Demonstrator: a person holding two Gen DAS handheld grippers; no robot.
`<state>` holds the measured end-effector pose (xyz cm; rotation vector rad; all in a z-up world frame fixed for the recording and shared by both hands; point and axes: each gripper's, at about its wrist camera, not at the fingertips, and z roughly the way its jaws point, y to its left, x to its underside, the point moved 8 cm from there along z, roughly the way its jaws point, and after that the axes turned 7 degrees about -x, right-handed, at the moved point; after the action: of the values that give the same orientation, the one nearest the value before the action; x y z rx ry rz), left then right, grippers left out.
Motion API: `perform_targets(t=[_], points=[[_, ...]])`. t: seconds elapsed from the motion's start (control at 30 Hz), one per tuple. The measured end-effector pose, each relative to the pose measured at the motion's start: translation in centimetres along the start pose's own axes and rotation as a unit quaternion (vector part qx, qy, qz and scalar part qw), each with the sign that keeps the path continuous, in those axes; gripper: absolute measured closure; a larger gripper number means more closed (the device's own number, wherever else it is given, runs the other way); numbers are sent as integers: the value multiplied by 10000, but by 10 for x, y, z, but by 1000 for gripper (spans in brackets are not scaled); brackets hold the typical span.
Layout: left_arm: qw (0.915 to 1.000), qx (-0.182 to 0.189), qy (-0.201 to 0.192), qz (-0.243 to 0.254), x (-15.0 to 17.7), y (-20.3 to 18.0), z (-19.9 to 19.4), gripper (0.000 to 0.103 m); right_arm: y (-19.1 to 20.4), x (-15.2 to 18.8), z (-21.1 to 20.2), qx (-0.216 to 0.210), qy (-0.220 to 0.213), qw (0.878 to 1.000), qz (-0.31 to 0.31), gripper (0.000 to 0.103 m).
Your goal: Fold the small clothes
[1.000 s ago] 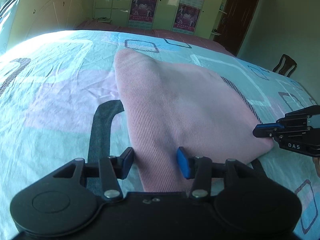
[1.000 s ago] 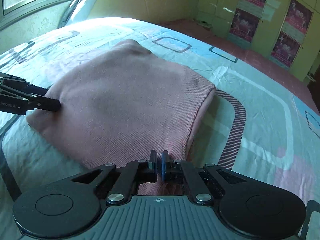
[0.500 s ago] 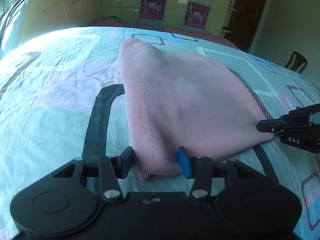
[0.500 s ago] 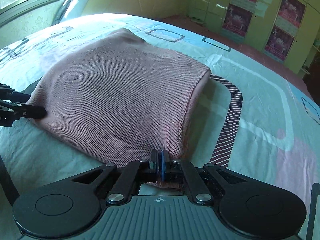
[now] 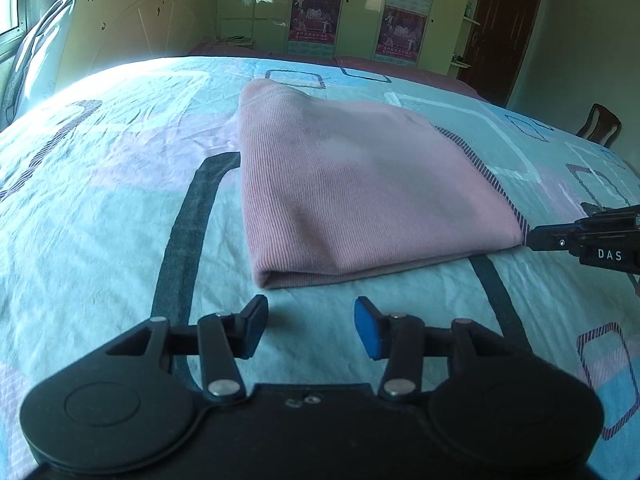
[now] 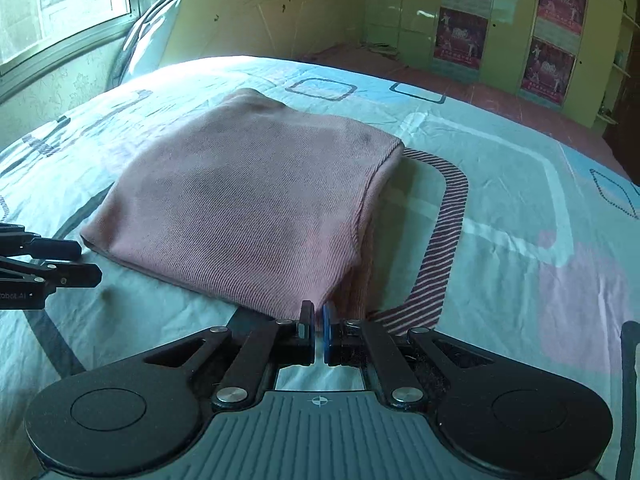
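Note:
A pink ribbed garment point(image 5: 360, 192) lies folded in a flat square on the patterned bedsheet point(image 5: 100, 208). My left gripper point(image 5: 311, 326) stands open over bare sheet just short of the garment's near left corner, with nothing between its fingers. My right gripper point(image 6: 317, 322) is shut, its tips right at the garment's point(image 6: 248, 208) near right corner. I cannot tell whether any fabric is pinched there. From the left wrist view the right gripper point(image 5: 532, 240) shows at the right edge, touching that corner. The left gripper point(image 6: 86, 264) shows at the left edge of the right wrist view.
A headboard point(image 6: 260, 16) and a pillow point(image 6: 148, 28) stand at the far end of the bed. Cupboards with posters point(image 5: 316, 20) line the far wall. A dark chair point(image 5: 600, 126) stands beside the bed on the right.
Both grippers have drawn back toward the near side. The left gripper's open jaws, which stood around the garment's corner, are now off it. The right gripper's tips slid out to the corner's edge.

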<state>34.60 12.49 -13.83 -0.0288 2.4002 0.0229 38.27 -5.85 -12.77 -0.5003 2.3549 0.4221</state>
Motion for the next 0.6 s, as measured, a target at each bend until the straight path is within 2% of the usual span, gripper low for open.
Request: perform_targets(t=[0.13, 0.23, 0.27, 0.3, 0.33, 0.37, 0.4, 0.43, 0.47, 0.5, 0.6], points=[[9997, 32, -258, -4, 5, -16, -34, 52, -1, 22, -39, -33, -164, 9995, 285, 102], [9988, 33, -484, 40, 8, -29, -61, 40, 0, 36, -67, -15, -262, 9987, 432, 102], [9982, 18, -594, 22, 10, -33, -72, 34, 0, 40, -78, -28, -295, 9983, 504, 102], [9975, 6, -703, -13, 11, -37, -82, 23, 1, 45, -89, -50, -346, 9977, 575, 102], [9963, -5, -863, -43, 13, -41, -95, 18, 2, 49, -99, -57, -399, 9971, 639, 101], [9950, -46, -994, -49, 14, -44, -105, 13, 3, 53, -109, -71, -449, 9966, 688, 96], [9938, -114, -1105, -42, 17, -47, -115, 10, 4, 57, -118, -26, -512, 9960, 729, 85], [9930, -161, -1166, -37, 19, -50, -124, 9, 5, 60, -129, 62, -640, 9951, 757, 35], [9924, -174, -1217, -47, 22, -53, -132, 8, 7, 61, -139, 134, -860, 9935, 735, 2], [9917, -190, -1267, -64, 24, -56, -139, 7, 12, 63, -149, 150, -1006, 9927, 655, 0], [9891, -308, -1442, -2, 31, -65, -163, 5, 22, 69, -166, 134, -1053, 9923, 632, 0]])
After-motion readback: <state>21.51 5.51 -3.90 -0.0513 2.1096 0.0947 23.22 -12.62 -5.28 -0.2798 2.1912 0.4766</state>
